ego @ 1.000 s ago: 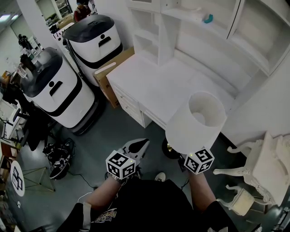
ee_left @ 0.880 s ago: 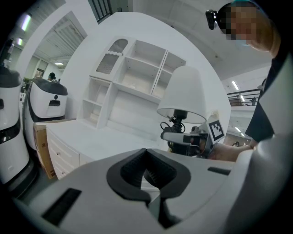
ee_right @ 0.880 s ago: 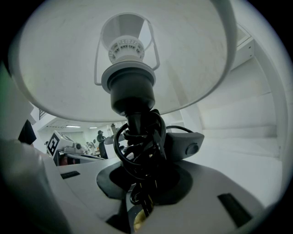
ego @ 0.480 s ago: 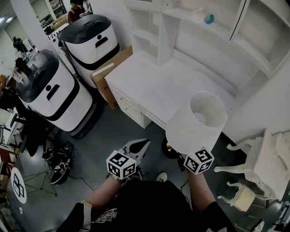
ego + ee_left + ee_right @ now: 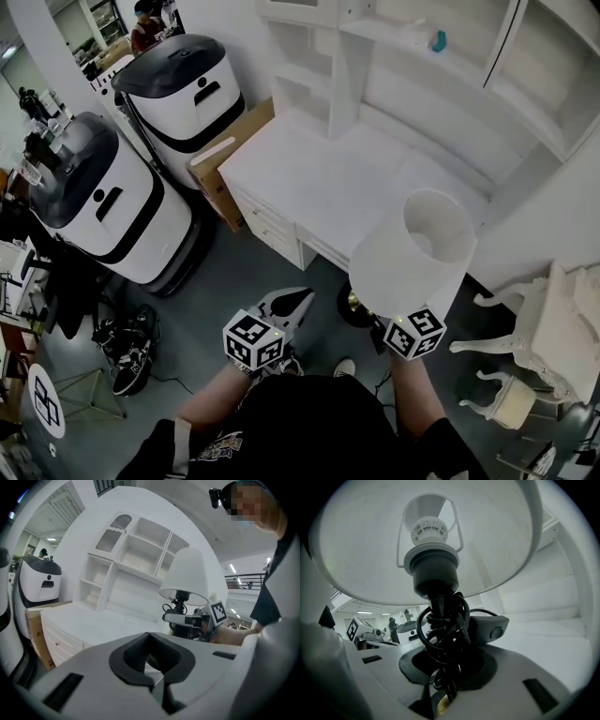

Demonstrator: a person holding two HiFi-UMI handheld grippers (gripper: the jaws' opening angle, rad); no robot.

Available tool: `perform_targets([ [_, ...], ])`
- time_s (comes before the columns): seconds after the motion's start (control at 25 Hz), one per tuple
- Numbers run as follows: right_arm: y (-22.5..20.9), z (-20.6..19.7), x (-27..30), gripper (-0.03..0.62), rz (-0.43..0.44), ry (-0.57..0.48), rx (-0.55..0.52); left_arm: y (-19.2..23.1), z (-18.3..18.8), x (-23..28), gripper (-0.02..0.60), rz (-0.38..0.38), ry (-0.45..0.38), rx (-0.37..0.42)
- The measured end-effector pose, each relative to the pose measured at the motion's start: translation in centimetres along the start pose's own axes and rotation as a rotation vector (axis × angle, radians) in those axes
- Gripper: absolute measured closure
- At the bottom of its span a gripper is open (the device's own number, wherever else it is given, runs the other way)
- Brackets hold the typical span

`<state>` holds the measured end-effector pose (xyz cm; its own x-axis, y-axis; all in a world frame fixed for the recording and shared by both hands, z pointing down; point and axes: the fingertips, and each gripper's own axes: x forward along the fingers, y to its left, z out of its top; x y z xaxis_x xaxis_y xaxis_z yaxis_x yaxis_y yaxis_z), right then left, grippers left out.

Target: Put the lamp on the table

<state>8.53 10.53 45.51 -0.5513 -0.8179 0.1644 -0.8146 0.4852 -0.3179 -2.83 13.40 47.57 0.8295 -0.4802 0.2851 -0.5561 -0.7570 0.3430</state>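
The lamp has a white shade (image 5: 417, 248) and a dark stem wound with black cord (image 5: 440, 625); its dark base (image 5: 354, 306) shows below the shade. My right gripper (image 5: 447, 667) is shut on that stem just under the bulb socket and holds the lamp upright above the floor, in front of the white desk (image 5: 319, 183). In the head view only the right gripper's marker cube (image 5: 413, 334) shows. My left gripper (image 5: 289, 305) hangs beside it to the left, shut with nothing in it (image 5: 151, 660). From the left gripper view the lamp (image 5: 185, 573) stands at the right, before the desk top (image 5: 98, 620).
A white shelf unit (image 5: 422, 75) rises from the back of the desk, with a teal item (image 5: 438, 40) on it. Two tall white-and-black machines (image 5: 103, 202) (image 5: 187, 89) and a cardboard box (image 5: 223, 155) stand left. A white chair (image 5: 534, 342) is right. Cables (image 5: 122, 337) lie on the floor.
Both grippers and the lamp have drifted a little toward the desk and to the right. The right grip on the stem is the same, and the left jaws stay shut.
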Motion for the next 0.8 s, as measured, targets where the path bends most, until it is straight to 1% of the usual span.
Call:
perform_targets([
  [0.28,0.5,0.0,2.6,0.49,-0.019,-0.007,-0.001,2.5,0.4,-0.4,0.575,-0.029,0.014,0.01],
  [0.8,1.4,-0.1,7.9,0.49,-0.051,-0.016,0.011,7.7,1.2,-1.3,0.575,-0.07,0.027,0.007],
])
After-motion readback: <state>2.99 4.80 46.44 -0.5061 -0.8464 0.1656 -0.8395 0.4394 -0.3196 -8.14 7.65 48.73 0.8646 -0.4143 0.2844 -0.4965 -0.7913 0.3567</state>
